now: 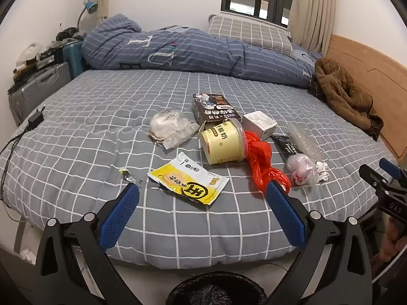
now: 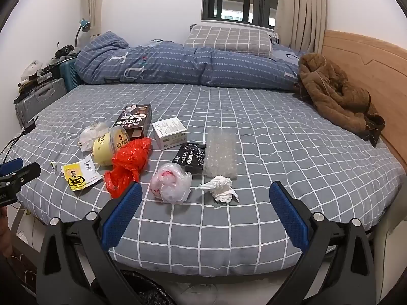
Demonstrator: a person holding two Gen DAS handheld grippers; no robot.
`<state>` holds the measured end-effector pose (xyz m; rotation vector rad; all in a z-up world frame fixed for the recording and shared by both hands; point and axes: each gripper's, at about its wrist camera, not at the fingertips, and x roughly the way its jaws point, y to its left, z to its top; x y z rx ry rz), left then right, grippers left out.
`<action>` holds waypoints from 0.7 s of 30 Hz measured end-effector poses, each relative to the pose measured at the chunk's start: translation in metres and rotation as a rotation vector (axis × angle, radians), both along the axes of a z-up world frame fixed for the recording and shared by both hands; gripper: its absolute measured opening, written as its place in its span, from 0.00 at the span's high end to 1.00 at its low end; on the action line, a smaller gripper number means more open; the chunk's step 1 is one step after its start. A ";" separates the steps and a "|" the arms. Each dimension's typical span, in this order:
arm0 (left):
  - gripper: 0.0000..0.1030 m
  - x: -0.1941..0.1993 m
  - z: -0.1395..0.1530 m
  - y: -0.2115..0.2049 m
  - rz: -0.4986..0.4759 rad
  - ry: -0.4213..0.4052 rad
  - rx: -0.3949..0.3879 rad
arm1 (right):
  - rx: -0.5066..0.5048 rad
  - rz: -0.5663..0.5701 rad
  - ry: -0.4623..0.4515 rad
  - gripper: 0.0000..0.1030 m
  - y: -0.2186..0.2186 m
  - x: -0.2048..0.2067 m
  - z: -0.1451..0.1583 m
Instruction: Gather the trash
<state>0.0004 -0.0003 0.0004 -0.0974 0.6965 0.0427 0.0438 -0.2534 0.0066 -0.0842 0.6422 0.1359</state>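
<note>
Trash (image 2: pixel 170 186) litters checked bed (image 2: pixel 279 152) (rolled duvet (image 2: pixel 190 63) behind).

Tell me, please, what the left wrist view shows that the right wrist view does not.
Only the left view shows the tiny wrapper scrap near the left gripper and the whole bin mouth. Only the right view shows the full bubble wrap and black sachet. Both show the yellow wrapper, tub, red bag and tissue.
</note>
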 end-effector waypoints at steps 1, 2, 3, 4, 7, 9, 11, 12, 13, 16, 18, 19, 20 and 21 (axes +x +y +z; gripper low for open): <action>0.06 0.001 0.000 -0.001 0.000 0.006 0.006 | 0.000 0.000 0.002 0.07 0.000 0.000 0.000; 0.06 0.001 0.000 -0.001 0.002 0.005 0.006 | 0.001 0.001 0.005 0.07 0.000 0.000 -0.001; 0.06 0.004 0.001 -0.001 0.001 0.004 0.004 | 0.004 0.002 0.006 0.07 0.000 0.000 -0.001; 0.06 0.004 0.001 0.000 0.000 0.003 0.003 | 0.005 0.003 0.007 0.07 0.001 0.000 -0.001; 0.06 0.004 0.002 0.002 -0.001 0.000 0.001 | 0.004 0.004 0.006 0.07 0.001 0.000 -0.002; 0.06 0.003 0.002 0.002 0.001 -0.003 0.002 | 0.004 0.004 0.005 0.07 0.001 0.000 -0.002; 0.06 0.001 0.001 0.004 0.000 -0.008 -0.002 | 0.003 0.004 0.007 0.07 0.000 0.000 -0.002; 0.06 0.002 0.001 0.004 0.001 -0.005 -0.002 | 0.004 0.005 0.007 0.07 -0.001 0.000 -0.002; 0.06 0.001 0.001 0.004 0.000 -0.007 -0.003 | 0.005 0.005 0.008 0.07 -0.001 0.000 -0.002; 0.06 0.001 0.000 0.006 -0.002 -0.004 -0.003 | 0.004 0.006 0.006 0.07 -0.002 0.000 -0.002; 0.06 0.002 -0.001 0.005 -0.002 0.000 -0.002 | 0.005 0.005 0.010 0.07 0.005 0.000 -0.005; 0.06 0.002 -0.001 0.006 -0.003 0.001 -0.001 | 0.005 0.005 0.010 0.07 0.005 0.000 -0.005; 0.06 0.002 -0.002 0.006 -0.003 0.002 0.001 | 0.005 0.005 0.010 0.07 0.006 -0.001 -0.005; 0.06 0.002 -0.002 0.005 -0.003 0.004 0.003 | 0.005 0.006 0.011 0.07 0.005 0.000 -0.005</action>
